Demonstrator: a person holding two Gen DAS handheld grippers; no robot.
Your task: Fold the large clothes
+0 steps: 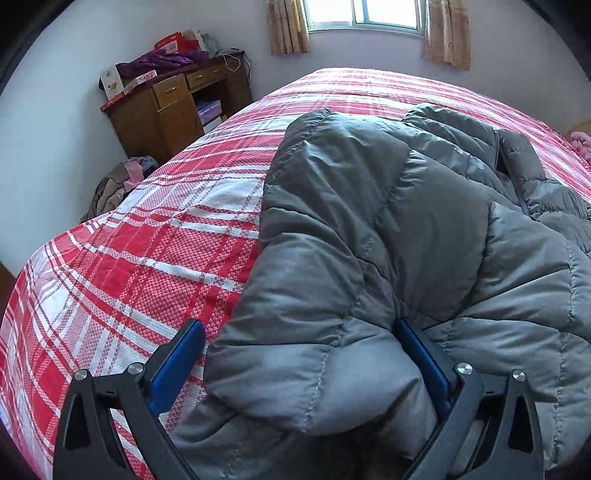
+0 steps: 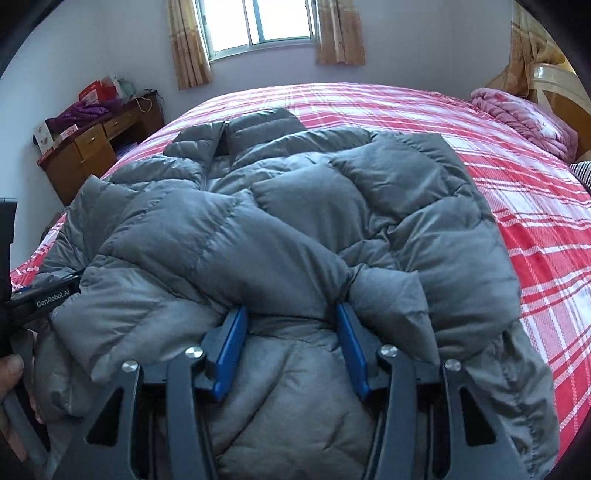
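Tongs (image 1: 301, 363) on the left stand wide apart, blue pads straddling a puffy fold at the edge of the grey quilted down jacket (image 1: 424, 236). That jacket lies spread on the red-and-white plaid bed (image 1: 147, 240). Right tongs (image 2: 291, 343) are likewise apart, astride the jacket's lower part.

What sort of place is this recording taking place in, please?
Most likely a home bedroom: a bed under a red plaid bedspread with a grey puffer jacket on it, a curtained window, and a cluttered wooden desk against the wall.
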